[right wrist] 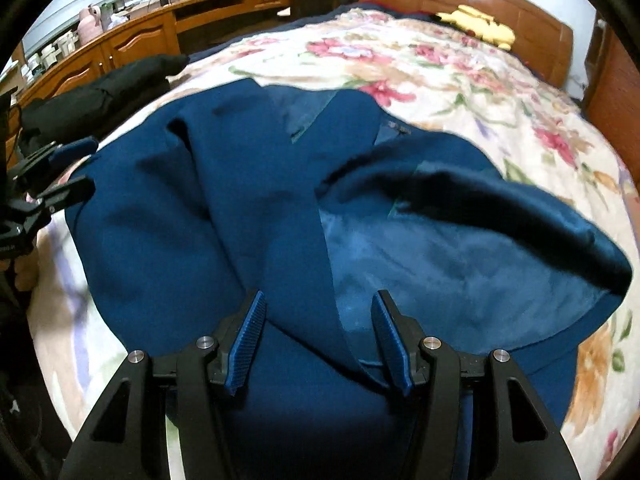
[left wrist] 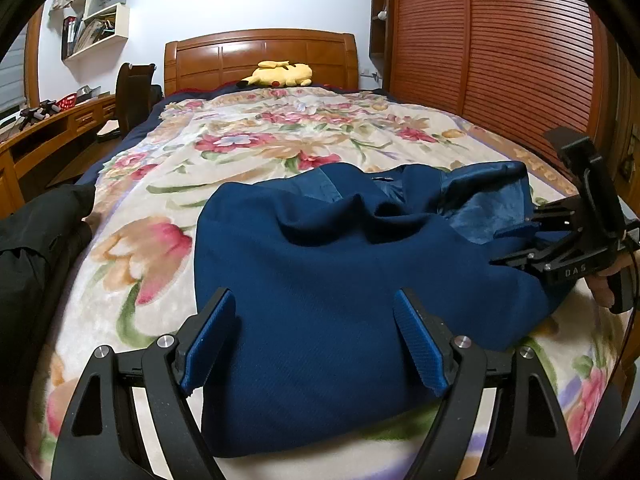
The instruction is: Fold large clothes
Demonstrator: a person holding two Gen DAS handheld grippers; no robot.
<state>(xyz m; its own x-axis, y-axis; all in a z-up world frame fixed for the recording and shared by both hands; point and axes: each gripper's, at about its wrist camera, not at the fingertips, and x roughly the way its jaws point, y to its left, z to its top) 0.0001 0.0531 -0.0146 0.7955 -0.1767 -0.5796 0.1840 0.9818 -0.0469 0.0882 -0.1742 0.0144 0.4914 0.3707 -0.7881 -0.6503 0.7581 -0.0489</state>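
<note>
A dark blue jacket (left wrist: 340, 264) lies rumpled on the flowered bed blanket (left wrist: 168, 184), collar toward the headboard, with its lighter satin lining (right wrist: 440, 264) turned up on the right side. My left gripper (left wrist: 316, 304) is open, hovering over the jacket's near left part. My right gripper (right wrist: 318, 304) is open, its fingers either side of the jacket's front edge where the lining starts. The right gripper also shows in the left wrist view (left wrist: 516, 244) at the jacket's right side. The left gripper shows in the right wrist view (right wrist: 74, 168) at the jacket's left edge.
A black garment (left wrist: 36, 248) lies at the bed's left edge. A yellow plush toy (left wrist: 280, 74) rests by the wooden headboard (left wrist: 260, 56). A slatted wooden wardrobe (left wrist: 500, 60) stands right of the bed. A wooden desk (right wrist: 132, 36) and dark chair (left wrist: 134, 92) stand on the left.
</note>
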